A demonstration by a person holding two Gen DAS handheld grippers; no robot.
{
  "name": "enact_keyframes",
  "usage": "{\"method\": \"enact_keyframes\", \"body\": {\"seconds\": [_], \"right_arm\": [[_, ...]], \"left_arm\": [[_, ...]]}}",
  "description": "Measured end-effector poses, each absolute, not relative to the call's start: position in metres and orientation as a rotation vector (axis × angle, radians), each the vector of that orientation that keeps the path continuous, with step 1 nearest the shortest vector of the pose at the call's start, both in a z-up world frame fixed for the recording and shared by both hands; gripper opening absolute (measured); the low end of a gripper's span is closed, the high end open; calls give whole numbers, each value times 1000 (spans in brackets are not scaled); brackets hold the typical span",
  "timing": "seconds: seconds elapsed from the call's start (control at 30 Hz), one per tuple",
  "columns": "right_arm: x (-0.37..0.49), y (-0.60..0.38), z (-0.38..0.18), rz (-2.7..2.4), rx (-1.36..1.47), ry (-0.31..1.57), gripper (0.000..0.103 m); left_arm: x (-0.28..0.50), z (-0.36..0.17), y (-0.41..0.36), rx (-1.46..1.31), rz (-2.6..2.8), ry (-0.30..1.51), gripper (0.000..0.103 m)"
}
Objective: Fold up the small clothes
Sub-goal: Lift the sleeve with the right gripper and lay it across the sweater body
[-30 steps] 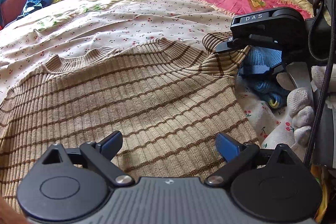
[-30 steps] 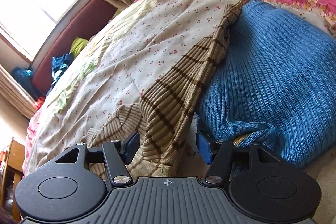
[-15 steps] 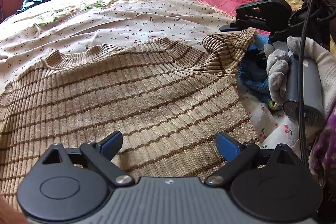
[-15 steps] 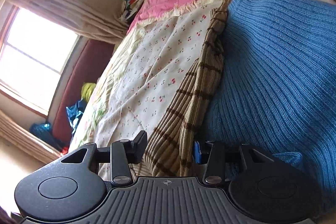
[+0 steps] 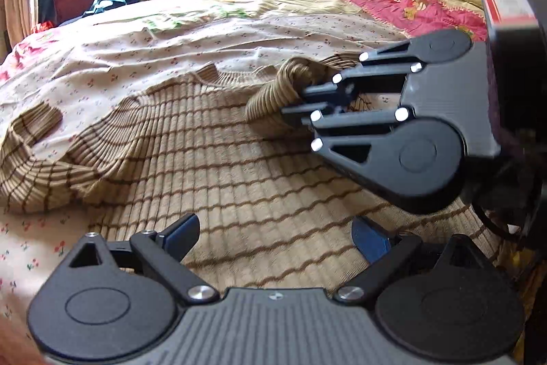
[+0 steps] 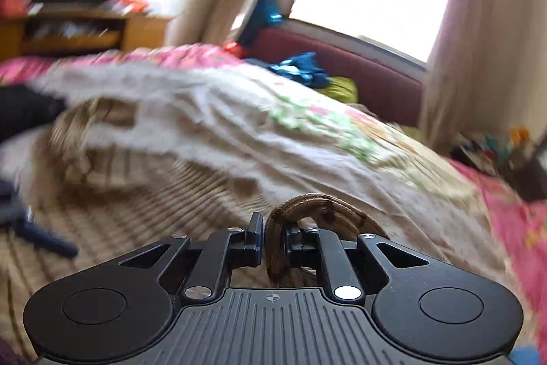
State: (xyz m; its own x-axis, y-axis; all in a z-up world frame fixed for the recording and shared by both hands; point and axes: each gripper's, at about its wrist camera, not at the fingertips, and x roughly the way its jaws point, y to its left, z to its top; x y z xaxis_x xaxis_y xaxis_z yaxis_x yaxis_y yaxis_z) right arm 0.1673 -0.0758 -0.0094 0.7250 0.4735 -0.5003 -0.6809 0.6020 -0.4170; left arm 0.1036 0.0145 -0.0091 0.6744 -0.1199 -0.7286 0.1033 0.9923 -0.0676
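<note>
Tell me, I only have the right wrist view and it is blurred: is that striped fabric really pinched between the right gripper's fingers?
Observer: Yes. In the left wrist view the right gripper is closing on a bunched sleeve of the striped sweater.
Operator: And the left gripper?
Observer: The left gripper is open, over the sweater's body, with nothing between its fingers.
Operator: Is the other sleeve folded in?
Observer: No, the other sleeve lies rumpled out to the side on the cherry-print sheet.
</note>
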Motion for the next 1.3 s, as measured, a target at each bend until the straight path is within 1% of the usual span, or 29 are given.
{"method": "enact_keyframes", "body": {"seconds": [0.07,0.1,0.13,0.17,0.23,0.33,0.43,0.5,0.57,0.63,0.77,0.8,0.83,0.87,0.9,0.93,0.97,1.03,1.13,1.27,1.3], "right_arm": [[158,-65,-24,720,-681,428,12],[153,-62,-30,706,-710,449,15],[156,-62,-32,693,-703,489,23],[160,-64,-31,687,-656,529,27],[171,-74,-24,667,-524,620,30],[188,-102,-10,642,-252,740,45],[203,-136,-2,624,40,807,47],[218,-150,-2,581,211,831,52],[236,-163,-10,526,398,858,56],[253,-169,-21,444,519,869,56],[272,-176,-39,303,659,866,55],[274,-180,-41,257,673,867,53],[275,-184,-44,223,684,872,47],[277,-187,-47,204,696,884,36],[278,-189,-49,192,704,895,30],[277,-192,-49,183,708,898,21],[276,-196,-48,177,715,891,17],[271,-204,-37,172,725,843,13],[264,-213,-4,157,694,722,12],[254,-199,66,175,497,486,12],[252,-187,77,201,435,456,12]], "left_arm": [[103,-15,21,-58,-129,838,103],[103,-17,23,-73,-133,841,103],[103,-17,25,-79,-139,836,103],[103,-17,25,-79,-141,826,103],[102,-16,26,-73,-138,807,103],[101,-17,31,-81,-137,799,103],[103,-18,35,-108,-141,800,103],[104,-19,37,-121,-141,800,103],[104,-20,38,-124,-137,800,103],[104,-21,39,-125,-134,801,103],[105,-23,38,-123,-136,807,103],[106,-24,37,-122,-138,809,103],[106,-24,37,-122,-141,811,103],[107,-25,36,-120,-144,813,103],[107,-25,35,-116,-144,813,103],[107,-25,34,-113,-142,811,103],[107,-24,34,-114,-141,807,103],[109,-21,33,-128,-152,797,103],[110,-13,29,-130,-172,763,103],[104,-5,28,-121,-187,709,103],[102,-5,29,-118,-185,703,103]]}}
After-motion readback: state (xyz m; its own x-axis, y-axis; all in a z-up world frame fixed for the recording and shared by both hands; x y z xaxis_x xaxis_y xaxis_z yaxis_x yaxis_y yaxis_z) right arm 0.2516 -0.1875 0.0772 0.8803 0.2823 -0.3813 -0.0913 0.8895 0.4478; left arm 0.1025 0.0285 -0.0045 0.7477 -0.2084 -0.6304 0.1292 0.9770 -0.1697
